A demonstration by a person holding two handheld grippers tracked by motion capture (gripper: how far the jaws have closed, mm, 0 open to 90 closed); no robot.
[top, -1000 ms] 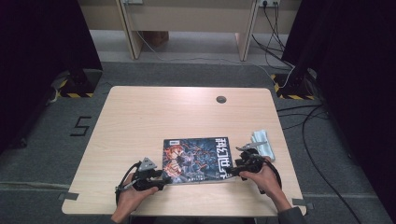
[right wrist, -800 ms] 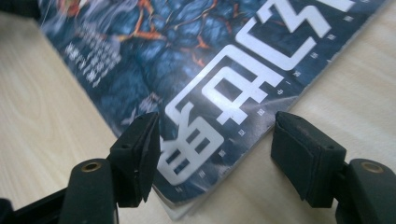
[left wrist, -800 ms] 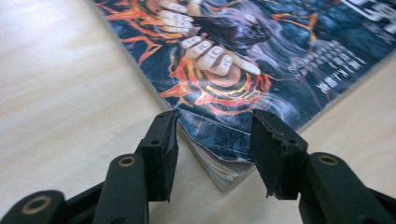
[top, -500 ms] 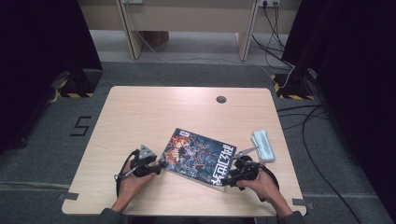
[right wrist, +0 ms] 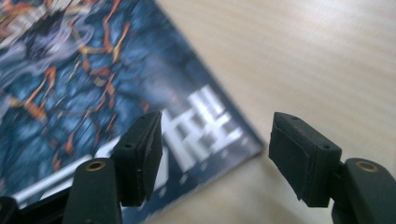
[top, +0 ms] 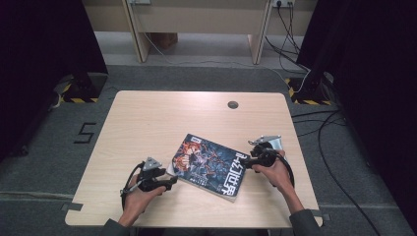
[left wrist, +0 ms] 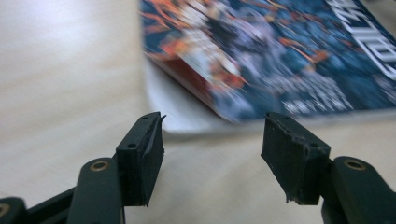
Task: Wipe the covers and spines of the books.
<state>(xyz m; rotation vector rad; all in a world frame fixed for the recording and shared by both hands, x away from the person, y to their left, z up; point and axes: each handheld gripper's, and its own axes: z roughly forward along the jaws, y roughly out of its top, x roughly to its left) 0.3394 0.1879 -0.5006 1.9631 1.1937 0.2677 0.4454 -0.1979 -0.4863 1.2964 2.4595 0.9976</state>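
A book with a dark blue and orange illustrated cover lies flat and askew on the wooden table, near the front. My left gripper sits at the book's near left corner. In the left gripper view it is open, its jaws having just been opening, and the book lies just past the tips with nothing between them. My right gripper is at the book's right end. In the right gripper view it is open, jaws just widened, over the book's corner, and the pads do not press on it.
A round cable hole sits near the table's far edge. The table's front edge lies close below both hands. Cables trail over the grey floor at the right. A "5" mark is on the floor to the left.
The book has turned from square with the table to askew, its left end swung away from the person. Both grippers have let go of its ends. The right hand has shifted farther from the person.
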